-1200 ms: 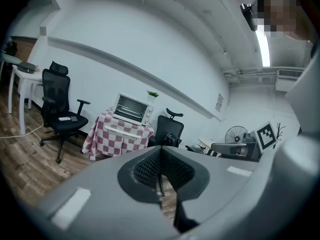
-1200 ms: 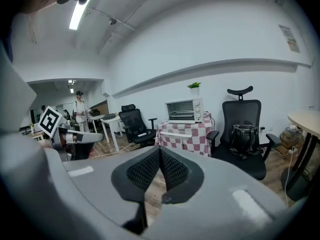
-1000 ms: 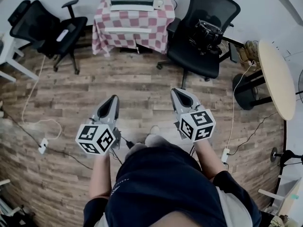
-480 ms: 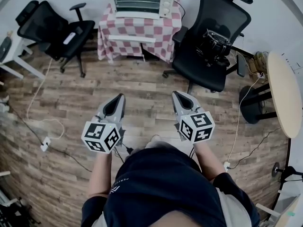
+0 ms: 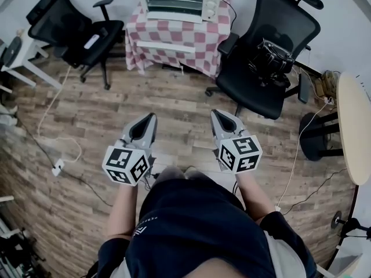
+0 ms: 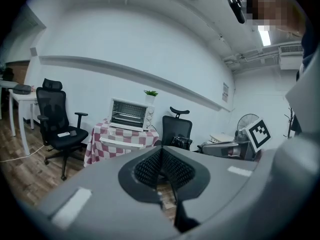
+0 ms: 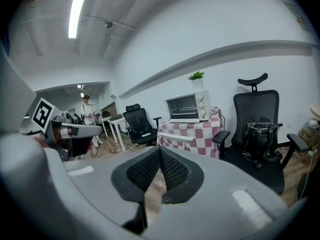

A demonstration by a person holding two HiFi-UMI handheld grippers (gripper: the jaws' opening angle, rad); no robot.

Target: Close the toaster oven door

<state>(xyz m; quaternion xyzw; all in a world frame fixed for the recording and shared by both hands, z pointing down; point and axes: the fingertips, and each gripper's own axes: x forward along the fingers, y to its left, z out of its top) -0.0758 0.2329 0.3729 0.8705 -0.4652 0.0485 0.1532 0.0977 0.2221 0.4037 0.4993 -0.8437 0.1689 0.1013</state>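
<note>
The white toaster oven [image 5: 181, 1] stands on a red-and-white checked table [image 5: 191, 36] against the far wall, well ahead of both grippers. A white bar [image 5: 165, 46] juts out in front of the cloth below the oven and looks like the edge of the lowered door. The oven [image 6: 131, 114] also shows in the left gripper view, and the oven [image 7: 187, 107] in the right gripper view. My left gripper [image 5: 149, 117] and right gripper [image 5: 215, 113] are held side by side over the wooden floor, both shut and empty. Their pads meet at the left gripper's tip [image 6: 161, 151] and the right gripper's tip [image 7: 160, 151].
A black office chair [image 5: 81, 36] stands left of the table. Another chair [image 5: 261, 74] to its right carries a black bag [image 5: 272, 57]. A round table [image 5: 356, 126] is at the right edge. Cables and a power strip [image 5: 58, 167] lie on the floor at left.
The oven and table have slid lower and to the right in the head view, a little nearer. Both grippers keep their pose, shut.
</note>
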